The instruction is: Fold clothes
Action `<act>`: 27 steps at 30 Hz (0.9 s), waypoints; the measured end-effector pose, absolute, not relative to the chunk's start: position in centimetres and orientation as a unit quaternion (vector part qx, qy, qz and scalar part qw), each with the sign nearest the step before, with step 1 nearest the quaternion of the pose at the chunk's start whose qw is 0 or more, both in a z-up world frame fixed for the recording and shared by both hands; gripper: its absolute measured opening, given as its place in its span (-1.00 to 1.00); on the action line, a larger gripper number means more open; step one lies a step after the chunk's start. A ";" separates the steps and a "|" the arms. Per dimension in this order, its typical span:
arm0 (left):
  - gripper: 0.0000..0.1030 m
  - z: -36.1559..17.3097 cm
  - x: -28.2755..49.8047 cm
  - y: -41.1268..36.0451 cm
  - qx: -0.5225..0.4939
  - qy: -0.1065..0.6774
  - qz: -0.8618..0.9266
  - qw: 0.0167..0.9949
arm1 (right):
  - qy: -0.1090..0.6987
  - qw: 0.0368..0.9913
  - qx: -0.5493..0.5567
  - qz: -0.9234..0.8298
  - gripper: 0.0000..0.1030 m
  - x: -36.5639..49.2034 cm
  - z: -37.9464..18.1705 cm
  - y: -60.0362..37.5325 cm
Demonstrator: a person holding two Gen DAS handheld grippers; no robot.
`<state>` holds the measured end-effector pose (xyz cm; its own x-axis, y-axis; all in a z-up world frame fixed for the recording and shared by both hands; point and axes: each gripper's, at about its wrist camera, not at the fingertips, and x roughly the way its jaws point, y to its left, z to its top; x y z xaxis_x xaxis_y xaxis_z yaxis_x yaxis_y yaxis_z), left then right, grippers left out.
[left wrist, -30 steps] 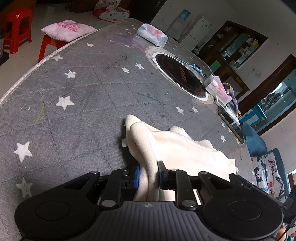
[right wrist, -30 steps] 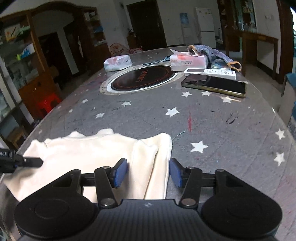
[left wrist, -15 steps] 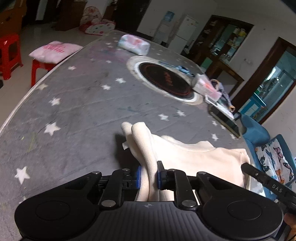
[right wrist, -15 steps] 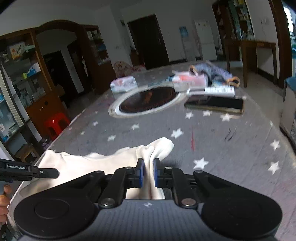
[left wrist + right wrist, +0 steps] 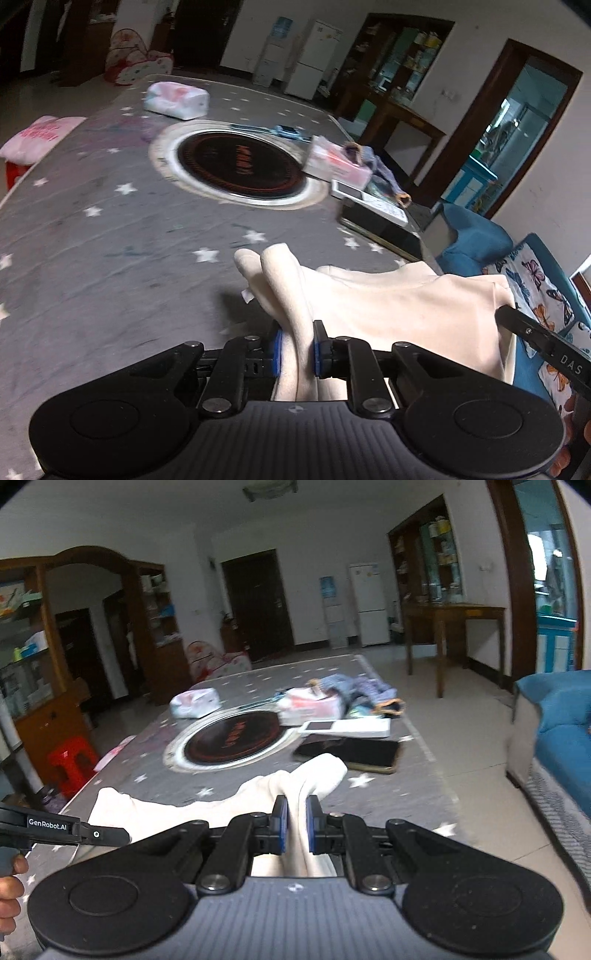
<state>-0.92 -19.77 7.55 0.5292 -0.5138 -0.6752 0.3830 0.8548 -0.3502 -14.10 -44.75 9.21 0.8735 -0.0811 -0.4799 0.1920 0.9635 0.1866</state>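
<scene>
Right gripper [image 5: 294, 825] was spread around the cream fleece garment [image 5: 306, 779] a second ago, now it's clamped on a bunched end; left gripper [image 5: 295, 349] still pinches the other end; both lifted, cloth slung between them above the grey star-print table cover [image 5: 92, 236]; open cover left of the left gripper; black tablet [image 5: 351, 753] just ahead of the right one, table edge to its right.

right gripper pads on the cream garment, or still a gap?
Touching. Right wrist view: right gripper pads pinch a fold of the cream garment, no gap either side.
</scene>
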 end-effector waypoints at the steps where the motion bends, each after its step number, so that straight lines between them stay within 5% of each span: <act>1: -0.67 7.6 -0.8 -20.6 -0.076 0.411 -0.261 0.870 | 0.240 0.961 0.114 -0.078 -0.82 -14.2 9.3 -45.3; 27: -0.67 5.0 0.2 -30.4 -0.013 0.441 -0.288 0.850 | 0.260 0.943 0.129 -0.165 -0.82 -13.7 5.9 -53.6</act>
